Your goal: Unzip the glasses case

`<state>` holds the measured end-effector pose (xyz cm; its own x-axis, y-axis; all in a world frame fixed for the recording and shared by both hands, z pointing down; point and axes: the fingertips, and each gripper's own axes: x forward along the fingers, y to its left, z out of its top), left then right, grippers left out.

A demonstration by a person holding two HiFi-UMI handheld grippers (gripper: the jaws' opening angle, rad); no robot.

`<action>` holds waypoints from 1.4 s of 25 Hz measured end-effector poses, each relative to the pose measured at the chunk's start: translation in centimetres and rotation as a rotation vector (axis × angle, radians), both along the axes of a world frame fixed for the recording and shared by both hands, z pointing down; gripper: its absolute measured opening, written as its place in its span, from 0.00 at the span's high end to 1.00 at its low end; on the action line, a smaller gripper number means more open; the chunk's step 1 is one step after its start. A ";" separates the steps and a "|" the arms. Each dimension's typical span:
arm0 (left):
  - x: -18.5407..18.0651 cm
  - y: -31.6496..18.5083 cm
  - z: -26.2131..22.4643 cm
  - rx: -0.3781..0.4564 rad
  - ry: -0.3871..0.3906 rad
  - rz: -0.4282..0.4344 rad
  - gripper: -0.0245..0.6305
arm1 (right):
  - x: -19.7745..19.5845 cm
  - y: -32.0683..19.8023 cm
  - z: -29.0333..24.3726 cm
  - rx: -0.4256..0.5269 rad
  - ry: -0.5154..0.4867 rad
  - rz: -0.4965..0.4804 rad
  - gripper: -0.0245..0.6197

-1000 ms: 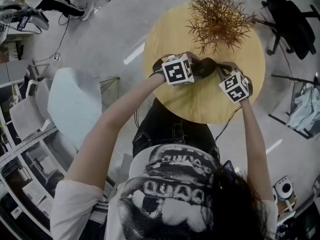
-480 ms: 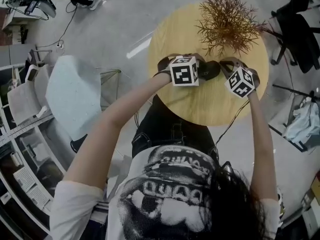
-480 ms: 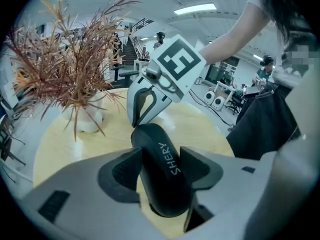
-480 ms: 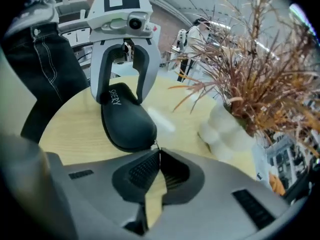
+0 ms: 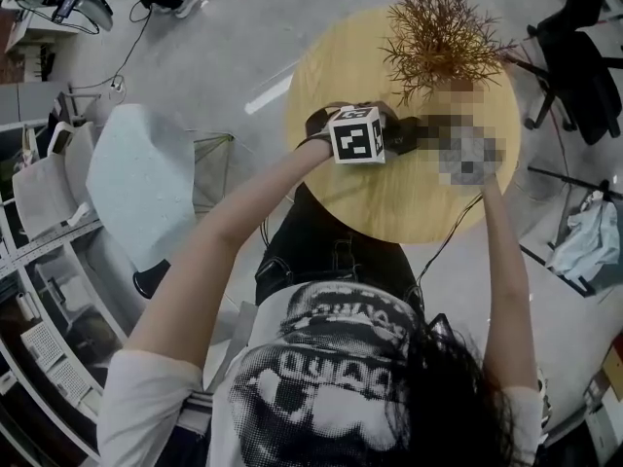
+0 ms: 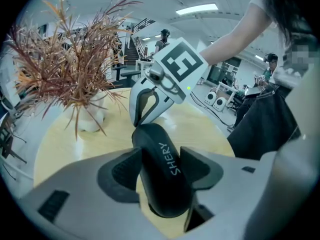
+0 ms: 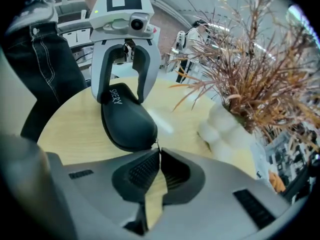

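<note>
Left gripper [image 6: 162, 156]: jaws were clamped on the black glasses case [image 6: 161, 181], pads pressing its two long sides, with the far end sticking out past the tips.
Right gripper [image 7: 159, 154]: jaws were almost together, tips pinching the small zipper pull [image 7: 158, 145] at the case end nearest them.
Case: lay stretched between the two grippers, low over the round wooden table [image 7: 75, 134].
White vase [image 7: 225, 126] with dried plant [image 7: 250, 69]: stood right of the right gripper's jaws, apart from the case.
</note>
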<state>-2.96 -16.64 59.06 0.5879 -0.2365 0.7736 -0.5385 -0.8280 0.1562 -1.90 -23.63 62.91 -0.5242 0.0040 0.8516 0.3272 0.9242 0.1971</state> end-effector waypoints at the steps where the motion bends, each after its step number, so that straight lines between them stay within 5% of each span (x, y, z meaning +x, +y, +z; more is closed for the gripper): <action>1: 0.0 0.0 0.0 0.001 0.004 -0.011 0.58 | 0.1 0.0 -0.1 0.000 -0.013 0.028 0.95; 12: -0.7 -0.4 0.0 0.065 0.038 -0.244 0.56 | 5.1 2.6 -1.3 -0.115 -0.111 0.367 0.81; 19: -2.4 2.4 -3.0 0.114 0.196 -0.546 0.58 | 6.6 8.7 -3.9 -0.251 -0.288 0.549 0.81; 24: -3.5 7.5 -4.1 0.100 0.245 -0.708 0.60 | 6.9 13.1 -5.0 -0.325 -0.354 0.595 0.82; 35: -3.2 12.8 -7.3 0.153 0.293 -0.812 0.71 | 3.0 18.1 -8.4 -0.410 -0.458 0.546 0.84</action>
